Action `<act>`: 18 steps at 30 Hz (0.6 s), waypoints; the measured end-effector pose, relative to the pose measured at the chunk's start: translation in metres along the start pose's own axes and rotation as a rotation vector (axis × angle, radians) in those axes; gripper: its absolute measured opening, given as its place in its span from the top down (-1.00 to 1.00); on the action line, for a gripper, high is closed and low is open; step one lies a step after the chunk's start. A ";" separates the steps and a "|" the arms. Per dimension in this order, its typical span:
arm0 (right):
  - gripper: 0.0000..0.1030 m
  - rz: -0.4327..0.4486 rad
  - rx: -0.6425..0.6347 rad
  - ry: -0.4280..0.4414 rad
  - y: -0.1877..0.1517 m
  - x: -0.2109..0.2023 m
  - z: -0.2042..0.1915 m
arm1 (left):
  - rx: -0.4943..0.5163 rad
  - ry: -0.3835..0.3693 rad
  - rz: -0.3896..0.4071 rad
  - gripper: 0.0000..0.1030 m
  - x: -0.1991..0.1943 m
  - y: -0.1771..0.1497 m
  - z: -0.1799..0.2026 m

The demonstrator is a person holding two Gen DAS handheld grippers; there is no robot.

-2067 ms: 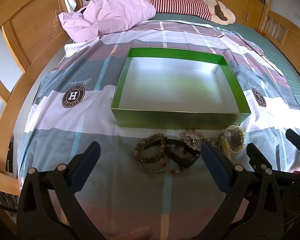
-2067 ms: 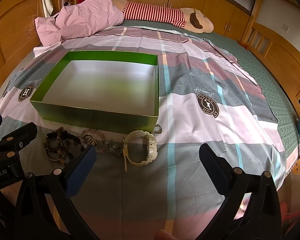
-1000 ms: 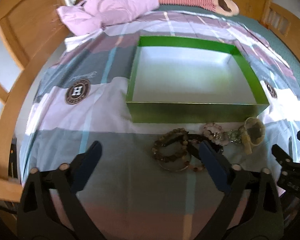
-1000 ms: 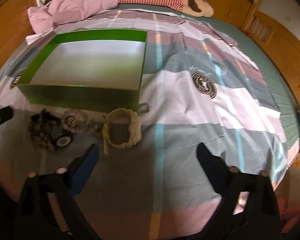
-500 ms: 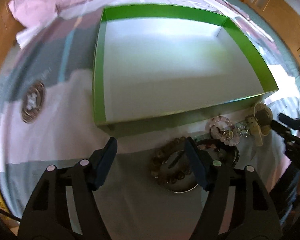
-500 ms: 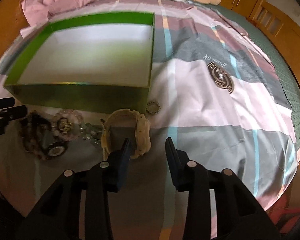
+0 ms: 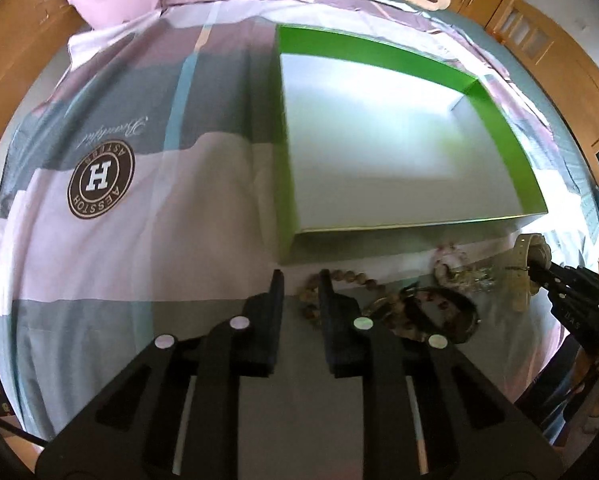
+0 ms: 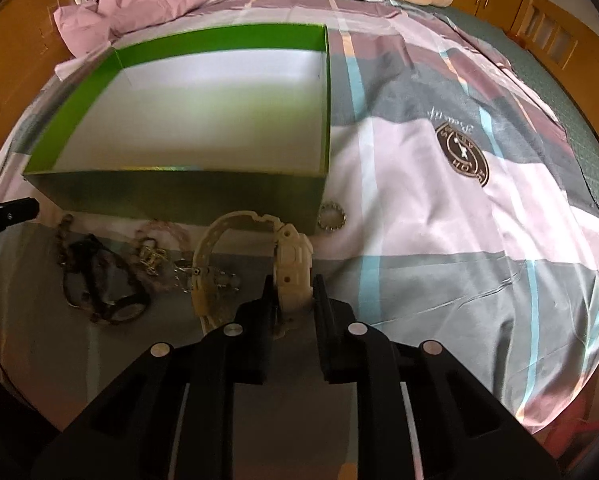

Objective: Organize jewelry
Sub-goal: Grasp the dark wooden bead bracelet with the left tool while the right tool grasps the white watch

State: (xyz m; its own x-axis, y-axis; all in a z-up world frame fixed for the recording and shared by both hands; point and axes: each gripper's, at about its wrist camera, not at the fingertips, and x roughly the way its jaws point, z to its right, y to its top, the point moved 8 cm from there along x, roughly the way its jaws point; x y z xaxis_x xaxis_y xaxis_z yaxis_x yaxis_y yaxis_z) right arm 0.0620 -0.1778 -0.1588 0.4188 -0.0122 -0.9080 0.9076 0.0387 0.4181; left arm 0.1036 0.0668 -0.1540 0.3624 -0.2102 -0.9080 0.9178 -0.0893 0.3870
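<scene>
1. The green box [image 8: 171, 196] sits open-topped on the bed [image 8: 439, 208], filling the upper left and centre of the right wrist view; its near wall runs roughly left to right across the middle of that frame, and its pale floor is bare.
2. To the right of the box's right wall lies a wide stretch of striped bedsheet running out to the right edge of the right wrist view, with only a round logo patch [image 8: 462, 154] printed on it.
3. In the left wrist view the sheet at left and lower left of the box [image 7: 283, 184] is likewise open, with another logo patch [image 7: 100, 185].
4. The jewelry lies in a row along the foot of the box's near wall: a small ring of beads [image 8: 331, 217] at the box's right corner, the cream watch [image 8: 255, 268], a pink bead bracelet [image 8: 159, 236], and a dark bracelet tangle [image 8: 99, 280] furthest left.
5. The watch's band forms a loop lying on its side, its long axis running from lower centre up toward the box wall; the case is at the loop's right.
6. The right hand-held gripper [image 8: 293, 300] has its fingers narrowly apart on either side of the watch case; whether they press it, I cannot tell.
7. The left hand-held gripper [image 7: 301, 294] has its fingers close together with a gap, at the brown bead bracelet [image 7: 339, 284], holding nothing.
</scene>
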 end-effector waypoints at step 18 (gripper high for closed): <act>0.65 -0.001 -0.059 0.015 -0.006 0.009 -0.010 | 0.036 0.080 -0.076 0.79 0.031 0.006 0.009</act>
State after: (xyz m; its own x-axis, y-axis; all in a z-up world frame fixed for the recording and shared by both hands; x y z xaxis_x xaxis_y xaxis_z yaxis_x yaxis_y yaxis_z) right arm 0.0600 -0.1678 -0.1698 0.4169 0.0031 -0.9089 0.9045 0.0978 0.4152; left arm 0.1187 0.0513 -0.1785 0.3055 -0.1234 -0.9442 0.9371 -0.1371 0.3211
